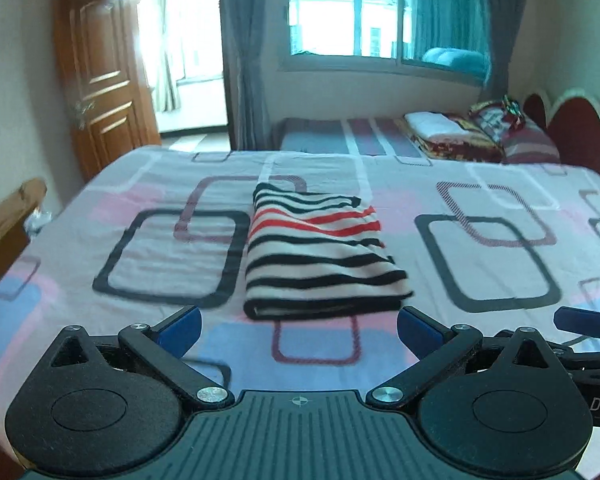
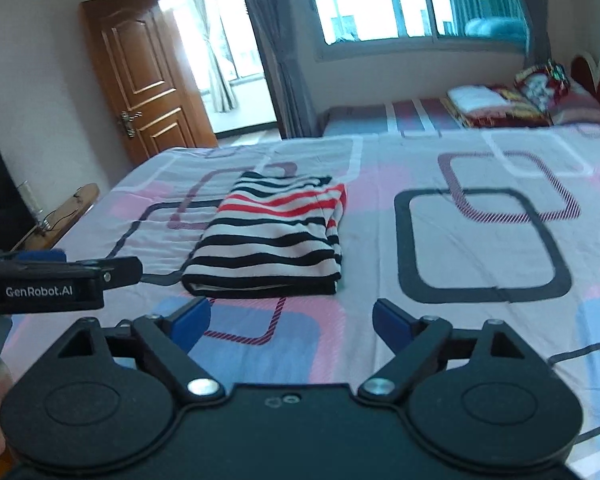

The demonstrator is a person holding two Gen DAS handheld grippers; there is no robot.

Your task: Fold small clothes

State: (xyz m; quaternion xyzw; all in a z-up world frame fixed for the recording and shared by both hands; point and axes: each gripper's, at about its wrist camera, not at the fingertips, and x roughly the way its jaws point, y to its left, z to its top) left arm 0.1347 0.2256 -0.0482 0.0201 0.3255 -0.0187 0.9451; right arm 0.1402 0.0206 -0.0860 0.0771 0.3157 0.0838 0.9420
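Striped garment [image 1: 320, 248] lay folded on the bed [image 1: 480, 360], just beyond both grippers and touched by neither. Left gripper [image 1: 299, 330] jaws stood wide, nothing between them; right gripper [image 2: 291, 326] jaws likewise wide and empty. Long axis ran near-to-far, folded edge toward the near side, loose layers stepped at the far right. Risk, judged: a low pass by either jaw could snag the near edge and drag the top layers open, as soft knit slides easily.
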